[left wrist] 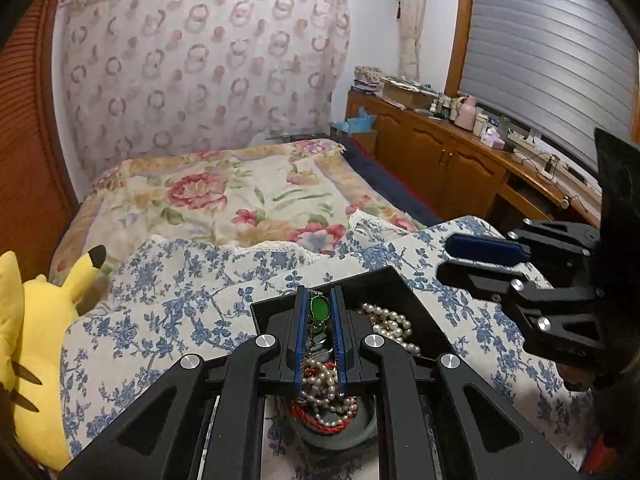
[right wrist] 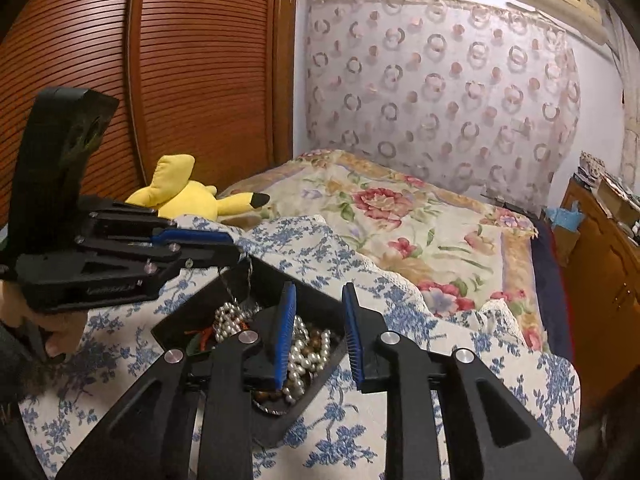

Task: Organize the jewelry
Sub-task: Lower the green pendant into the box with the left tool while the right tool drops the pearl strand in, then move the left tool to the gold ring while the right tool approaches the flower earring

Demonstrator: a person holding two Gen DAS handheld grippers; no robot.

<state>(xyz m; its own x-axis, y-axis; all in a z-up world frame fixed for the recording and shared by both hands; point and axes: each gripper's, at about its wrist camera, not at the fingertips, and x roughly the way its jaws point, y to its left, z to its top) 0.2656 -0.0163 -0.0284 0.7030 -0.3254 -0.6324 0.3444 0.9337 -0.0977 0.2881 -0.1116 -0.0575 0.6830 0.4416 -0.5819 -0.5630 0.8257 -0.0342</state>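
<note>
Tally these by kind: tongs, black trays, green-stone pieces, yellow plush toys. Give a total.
Tongs: 2 (left tongs shut on the stone piece, right tongs open)
Black tray: 1
Green-stone piece: 1
Yellow plush toy: 1
Total: 5

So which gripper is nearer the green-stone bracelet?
Left. The left gripper is shut on the green-stone bracelet above the black tray; the right gripper hovers open over the pearls.

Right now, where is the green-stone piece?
In the left wrist view, the green-stone piece is pinched in the left claw, raised over the black tray, left of the pearls.
</note>
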